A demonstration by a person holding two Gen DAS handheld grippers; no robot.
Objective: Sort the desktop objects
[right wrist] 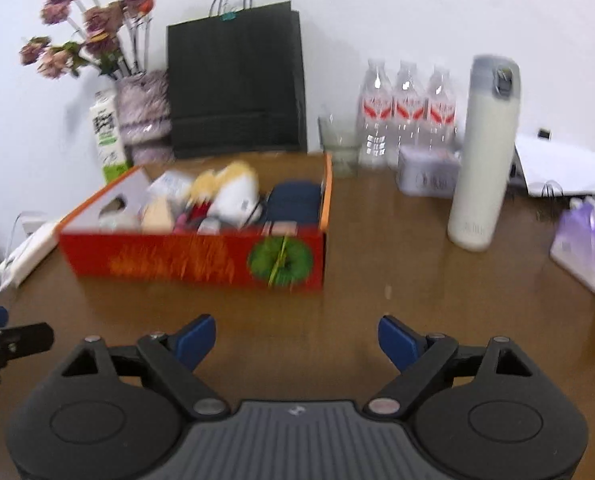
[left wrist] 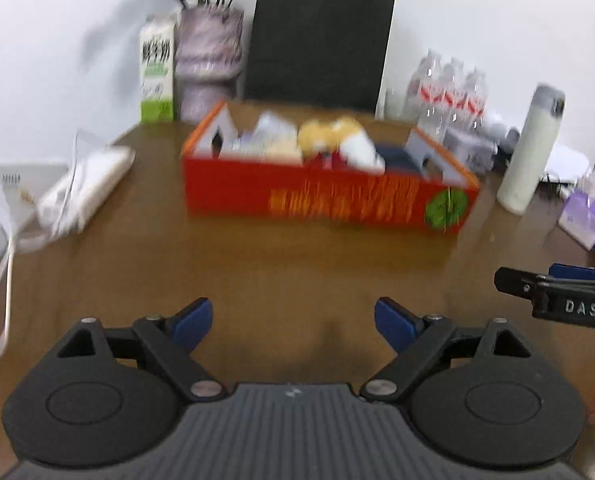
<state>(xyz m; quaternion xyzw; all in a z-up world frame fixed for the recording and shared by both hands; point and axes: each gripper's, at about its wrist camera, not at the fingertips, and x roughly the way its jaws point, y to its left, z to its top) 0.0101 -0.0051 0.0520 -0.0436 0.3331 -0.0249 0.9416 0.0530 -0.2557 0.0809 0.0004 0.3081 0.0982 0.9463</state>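
A red cardboard box (left wrist: 325,196) stands on the brown table, packed with several items: a yellow plush, white packets and a dark blue pouch. It also shows in the right wrist view (right wrist: 193,258). My left gripper (left wrist: 293,322) is open and empty, held over bare table in front of the box. My right gripper (right wrist: 297,340) is open and empty, in front of the box's right end. The right gripper's finger (left wrist: 553,292) shows at the right edge of the left wrist view.
A white thermos (right wrist: 483,156) stands right of the box, with water bottles (right wrist: 407,112), a glass (right wrist: 339,148) and a small tin (right wrist: 427,176) behind. A black paper bag (right wrist: 237,84), flower vase (right wrist: 143,116) and milk carton (right wrist: 107,136) line the wall. A purple packet (right wrist: 585,248) lies far right, white items (left wrist: 85,188) far left.
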